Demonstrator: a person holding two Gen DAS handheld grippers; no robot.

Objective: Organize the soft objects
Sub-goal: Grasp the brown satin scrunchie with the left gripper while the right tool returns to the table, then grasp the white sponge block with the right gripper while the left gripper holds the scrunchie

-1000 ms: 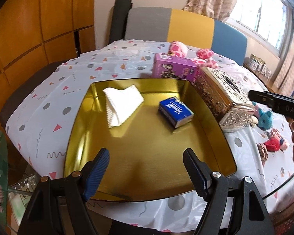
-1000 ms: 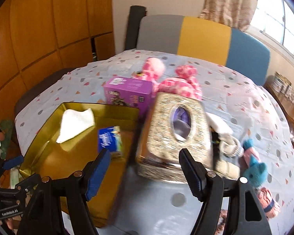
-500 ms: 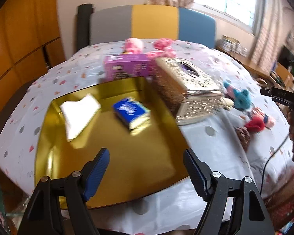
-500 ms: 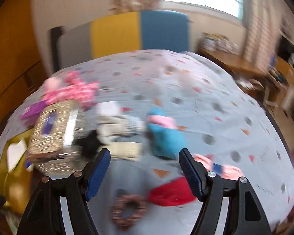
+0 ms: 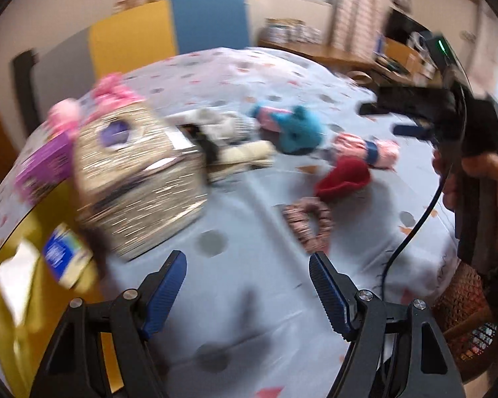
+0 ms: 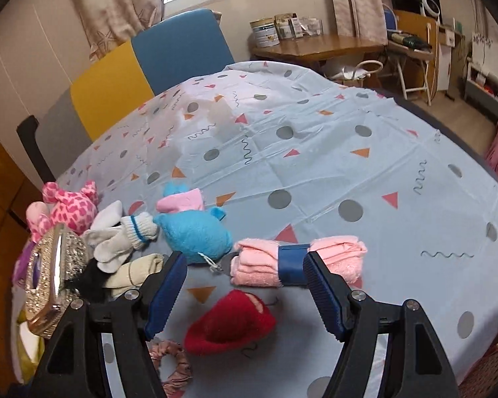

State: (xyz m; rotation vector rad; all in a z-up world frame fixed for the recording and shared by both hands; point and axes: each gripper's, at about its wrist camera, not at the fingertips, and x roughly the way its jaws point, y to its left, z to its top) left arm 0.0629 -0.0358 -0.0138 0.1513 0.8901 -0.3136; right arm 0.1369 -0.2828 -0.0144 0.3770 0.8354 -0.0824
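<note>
Step in hand: you are bringing both grippers over the loose soft things beside the glittery tissue box [image 6: 51,275]; nothing is picked yet, as I judge it.
Right gripper [image 6: 242,290]: released, its jaws spread and empty, hovering above the red knit piece [image 6: 232,323] and the rolled pink towel [image 6: 298,262].
Left gripper [image 5: 247,295]: also released and empty, over bare surface [image 5: 242,232]; this view is smeared by motion.
Doing it well: settle your hands before closing, and take one item at a time, gripping across its narrow side.
Pink towel, place: well away from the tissue box, past the blue plush [image 6: 196,235], which lies between them.
Pink towel, axis: its long axis runs left to right across the right wrist view, a blue band round its middle; close across that band.
Scrunchie [image 5: 310,224]: nearer you than the tissue box, lying flat.
Gold tray [image 5: 6,301]: on the tissue box's far side from the soft pile, probably where things go.
</note>
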